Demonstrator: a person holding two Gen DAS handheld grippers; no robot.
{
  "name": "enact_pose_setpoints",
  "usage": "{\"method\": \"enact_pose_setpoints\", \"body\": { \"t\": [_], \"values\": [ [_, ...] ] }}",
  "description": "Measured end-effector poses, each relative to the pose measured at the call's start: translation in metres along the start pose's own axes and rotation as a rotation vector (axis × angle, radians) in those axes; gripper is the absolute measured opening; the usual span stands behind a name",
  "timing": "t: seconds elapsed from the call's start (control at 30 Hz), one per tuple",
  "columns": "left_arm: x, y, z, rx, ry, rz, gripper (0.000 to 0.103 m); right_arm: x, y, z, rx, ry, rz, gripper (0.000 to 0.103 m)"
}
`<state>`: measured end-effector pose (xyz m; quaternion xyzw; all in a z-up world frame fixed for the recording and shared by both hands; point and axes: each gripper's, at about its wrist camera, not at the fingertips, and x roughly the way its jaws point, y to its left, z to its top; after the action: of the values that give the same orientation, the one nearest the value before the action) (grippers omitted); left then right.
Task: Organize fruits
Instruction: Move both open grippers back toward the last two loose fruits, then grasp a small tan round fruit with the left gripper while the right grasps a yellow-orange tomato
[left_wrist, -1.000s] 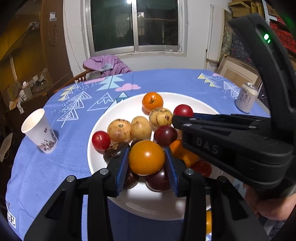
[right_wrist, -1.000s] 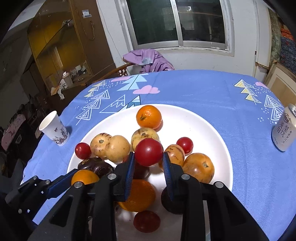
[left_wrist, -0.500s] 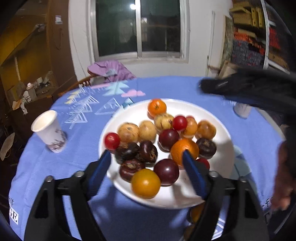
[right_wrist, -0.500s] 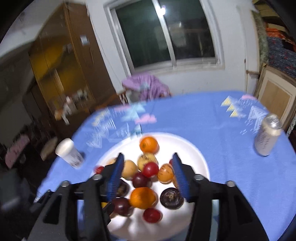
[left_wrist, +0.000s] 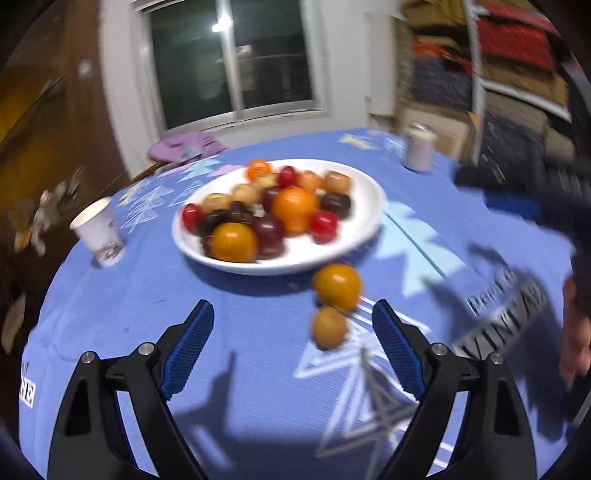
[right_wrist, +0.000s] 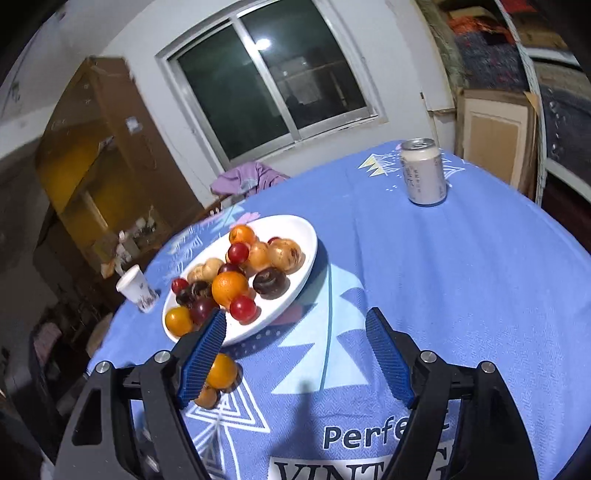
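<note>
Fruits (left_wrist: 295, 206) mostly sit heaped on the plate (left_wrist: 365, 225), two lying on the cloth just beside it, while both grippers (left_wrist: 291, 343) (right_wrist: 295, 350), jaws just spread and empty, likely next collect the strays.

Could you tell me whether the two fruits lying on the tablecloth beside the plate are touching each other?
Cannot tell. In the left wrist view the orange fruit and the smaller brownish fruit overlap through blur; the right wrist view hides their meeting point.
</note>
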<state>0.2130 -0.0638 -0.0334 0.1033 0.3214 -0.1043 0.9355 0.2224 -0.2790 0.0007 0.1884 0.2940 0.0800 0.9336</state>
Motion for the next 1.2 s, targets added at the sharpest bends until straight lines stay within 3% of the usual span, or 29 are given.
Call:
{"method": "enact_pose_setpoints", "body": {
  "t": [0.07, 0.17, 0.27, 0.7, 0.9, 1.2],
  "values": [
    [0.004, -0.006, -0.003, 0.021, 0.013, 0.01, 0.085, -0.002, -0.002, -0.001, 0.009, -0.009, 0.0, 0.079],
    [0.012, 0.001, -0.003, -0.023, 0.051, -0.026, 0.082, 0.002, 0.0, -0.004, 0.007, 0.015, 0.014, 0.079],
    [0.023, 0.005, -0.004, -0.057, 0.103, -0.053, 0.068, 0.006, 0.006, -0.006, -0.013, 0.037, 0.014, 0.079],
    [0.032, -0.008, -0.007, 0.003, 0.148, -0.039, 0.067, 0.019, 0.021, -0.017, -0.088, 0.097, 0.0, 0.079],
    [0.039, -0.01, -0.008, 0.011, 0.188, -0.048, 0.047, 0.028, 0.028, -0.024, -0.119, 0.142, 0.003, 0.079],
    [0.039, -0.017, -0.009, 0.045, 0.181, -0.065, 0.027, 0.041, 0.045, -0.039, -0.209, 0.199, 0.004, 0.079]
  ]
}}
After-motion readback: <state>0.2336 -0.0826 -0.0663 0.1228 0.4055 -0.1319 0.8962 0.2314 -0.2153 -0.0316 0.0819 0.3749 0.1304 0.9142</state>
